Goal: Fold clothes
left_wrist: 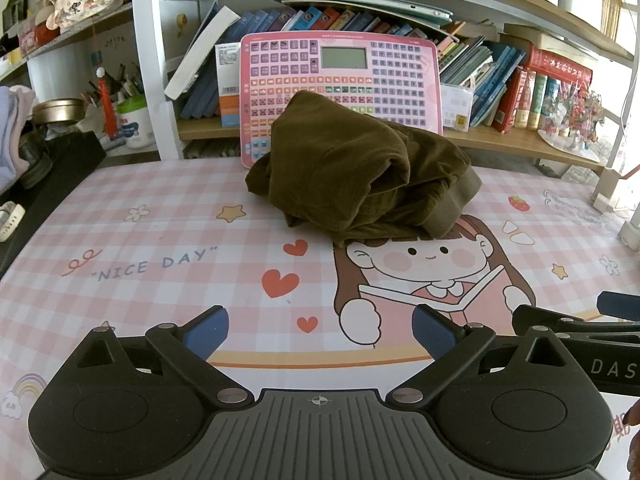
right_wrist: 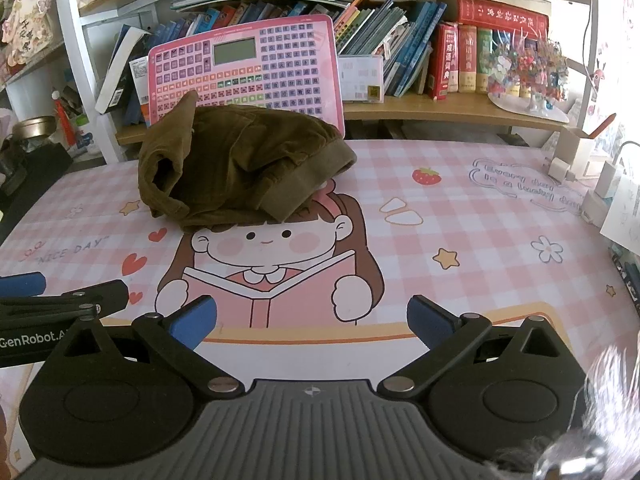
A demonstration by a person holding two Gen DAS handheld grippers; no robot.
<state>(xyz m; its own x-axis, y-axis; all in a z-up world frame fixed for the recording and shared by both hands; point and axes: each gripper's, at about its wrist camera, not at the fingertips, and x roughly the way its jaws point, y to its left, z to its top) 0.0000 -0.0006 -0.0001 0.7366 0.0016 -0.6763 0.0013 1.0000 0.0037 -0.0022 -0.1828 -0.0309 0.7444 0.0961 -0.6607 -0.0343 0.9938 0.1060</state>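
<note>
- Nothing is folded yet, I judge: both my grippers hang at the bottom of their frames, well short of the cloth.
- My left gripper [left_wrist: 320, 336] has its fingers spread wide and empty; my right gripper [right_wrist: 312, 324] likewise.
- The olive corduroy garment [left_wrist: 360, 172] sits in a rumpled heap at frame centre, on the pink checked mat [left_wrist: 160, 240], just in front of the pink keyboard toy [left_wrist: 400, 68].
- Next I must reach forward, find its ribbed hem [right_wrist: 296, 188] and spread it flat.
</note>
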